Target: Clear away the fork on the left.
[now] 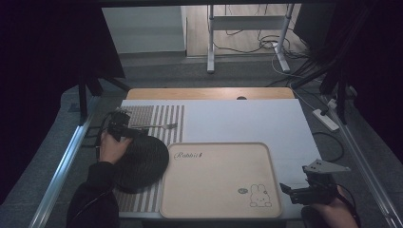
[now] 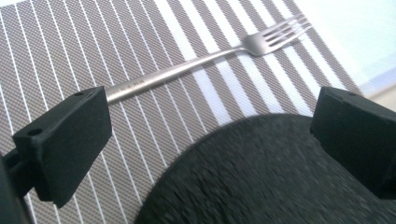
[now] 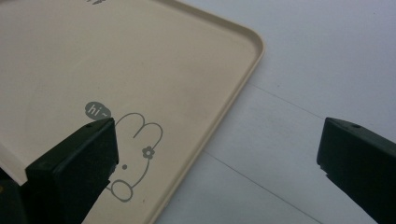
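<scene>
A silver fork (image 1: 159, 127) (image 2: 205, 58) lies across a grey striped placemat (image 1: 161, 116) (image 2: 56, 51) at the table's left. A dark round plate (image 1: 140, 161) (image 2: 261, 177) rests on the same mat, nearer the front. My left gripper (image 1: 119, 124) (image 2: 210, 140) is open above the plate's far edge, its left jaw just over the fork's handle end. A beige tray (image 1: 266, 156) (image 3: 60, 60) with a rabbit drawing sits at the centre front. My right gripper (image 1: 297, 192) (image 3: 217, 168) is open beside the tray's front right corner, holding nothing.
A white sheet (image 1: 247, 118) (image 3: 308, 70) covers the tabletop behind and to the right of the tray. Beyond the table stand a metal frame (image 1: 247, 28) and loose cables (image 1: 285, 57) on the floor. A power strip (image 1: 325, 119) lies at the right.
</scene>
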